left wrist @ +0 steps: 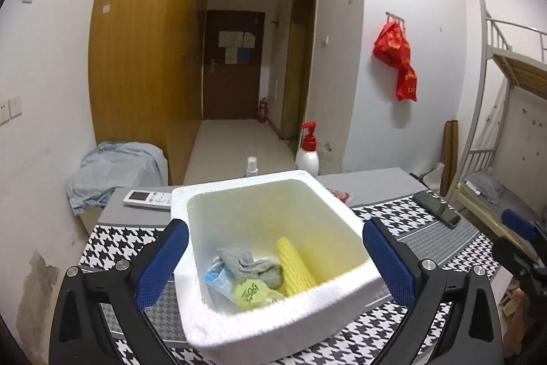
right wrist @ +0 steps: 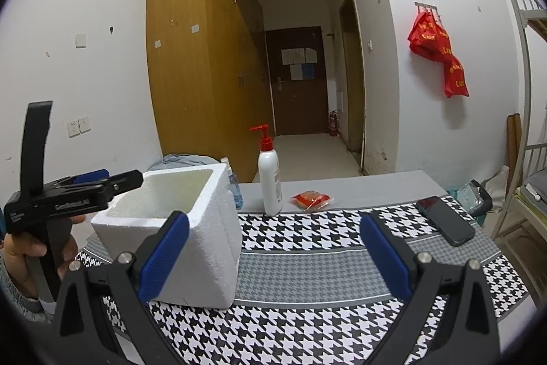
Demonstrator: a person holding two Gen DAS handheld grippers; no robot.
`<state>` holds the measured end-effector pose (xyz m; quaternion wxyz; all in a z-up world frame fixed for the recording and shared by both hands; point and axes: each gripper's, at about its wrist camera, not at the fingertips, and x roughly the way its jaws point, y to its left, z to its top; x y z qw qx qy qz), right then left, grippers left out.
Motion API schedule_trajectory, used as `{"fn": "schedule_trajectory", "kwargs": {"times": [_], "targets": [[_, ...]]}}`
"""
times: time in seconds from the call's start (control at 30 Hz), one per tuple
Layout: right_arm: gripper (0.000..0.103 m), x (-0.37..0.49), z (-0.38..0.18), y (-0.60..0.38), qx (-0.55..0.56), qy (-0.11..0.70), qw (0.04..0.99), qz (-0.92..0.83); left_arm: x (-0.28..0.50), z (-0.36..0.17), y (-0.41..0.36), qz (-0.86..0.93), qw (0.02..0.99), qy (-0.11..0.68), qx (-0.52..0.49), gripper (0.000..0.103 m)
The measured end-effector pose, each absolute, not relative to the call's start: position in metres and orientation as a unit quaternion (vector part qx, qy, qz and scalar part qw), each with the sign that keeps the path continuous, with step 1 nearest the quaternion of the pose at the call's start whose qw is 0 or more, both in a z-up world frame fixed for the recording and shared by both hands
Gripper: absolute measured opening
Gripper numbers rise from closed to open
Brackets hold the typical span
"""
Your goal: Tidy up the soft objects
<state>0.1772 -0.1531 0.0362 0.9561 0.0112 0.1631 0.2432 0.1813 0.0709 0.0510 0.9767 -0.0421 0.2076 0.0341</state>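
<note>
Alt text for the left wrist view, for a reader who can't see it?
The open left gripper straddles a white foam box on a houndstooth cloth; inside lie a grey sock, yellow foam netting and small packets. Behind stand a pump bottle and a remote.

A white pump bottle (right wrist: 270, 182) with a red pump stands upright at the far edge of the houndstooth mat (right wrist: 307, 265). A red packet (right wrist: 311, 200) lies just right of it. A black phone (right wrist: 445, 220) lies flat at far right. A white remote control (left wrist: 147, 199) lies far left.
</note>
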Motion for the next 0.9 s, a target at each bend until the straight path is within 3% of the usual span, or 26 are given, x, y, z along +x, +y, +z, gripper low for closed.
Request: {"fn": "schedule_trajectory", "kwargs": {"times": [0.9], "targets": [[0.101,0.083,0.057,-0.17,0.011,0.106,0.964,0.244,0.051,0.075,0.026,0.028,0.993,0.117,-0.005,0.102]]}}
